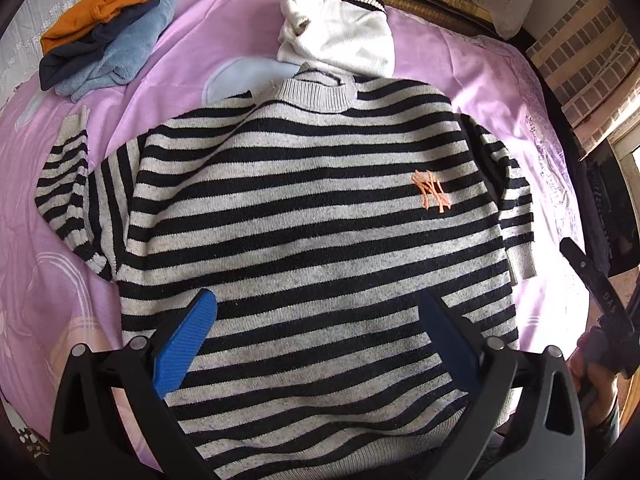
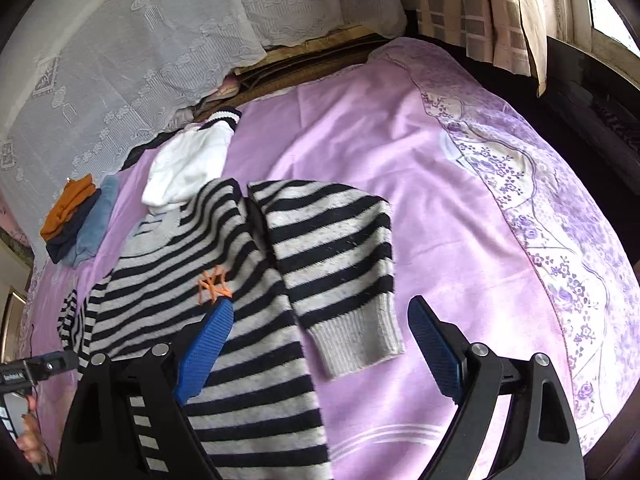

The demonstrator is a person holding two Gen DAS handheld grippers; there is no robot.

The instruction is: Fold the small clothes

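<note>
A small black-and-grey striped sweater (image 1: 304, 208) with an orange emblem (image 1: 431, 192) lies flat, face up, on the pink bed sheet (image 1: 480, 80). Both its sleeves are spread out to the sides. My left gripper (image 1: 320, 312) hovers open over the sweater's lower body, holding nothing. In the right wrist view the same sweater (image 2: 192, 280) fills the lower left, and its right sleeve (image 2: 344, 272) ends in a grey cuff. My right gripper (image 2: 320, 320) stands open above that cuff, one finger over the sweater body, the other over bare sheet.
A white garment (image 1: 340, 36) lies crumpled just beyond the collar. Folded orange, navy and light-blue clothes (image 1: 104, 32) are stacked at the far left of the bed. The sheet's floral border (image 2: 560, 248) marks the right edge. White lace fabric (image 2: 140, 40) lies behind.
</note>
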